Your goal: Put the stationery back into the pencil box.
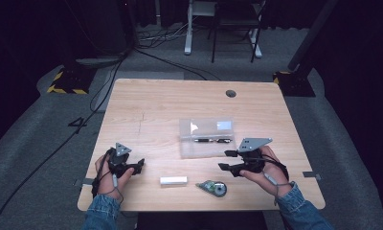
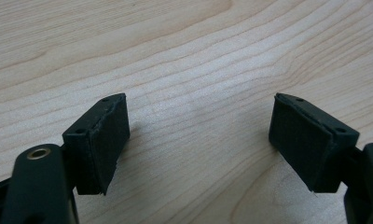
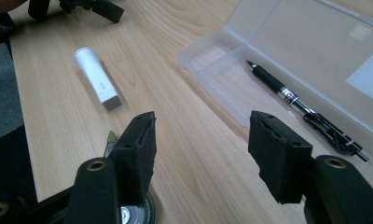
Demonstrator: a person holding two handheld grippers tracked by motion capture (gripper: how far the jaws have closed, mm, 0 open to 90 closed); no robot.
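One clear case (image 3: 315, 60) holding two pens (image 3: 273, 84); one white tube (image 3: 97, 78); one correction-tape roller (image 1: 213, 187), partly hidden behind a jaw. Left gripper (image 2: 198, 140) and right gripper (image 3: 201, 154): jaws spread, empty.

high view overhead, gripper views close, low

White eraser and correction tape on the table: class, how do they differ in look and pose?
The white eraser is a plain white block with straight sides; the correction tape is a green, see-through dispenser with a round wheel. The white eraser lies square to the table's near edge; the correction tape lies slanted. Both rest on the wooden table, untouched.
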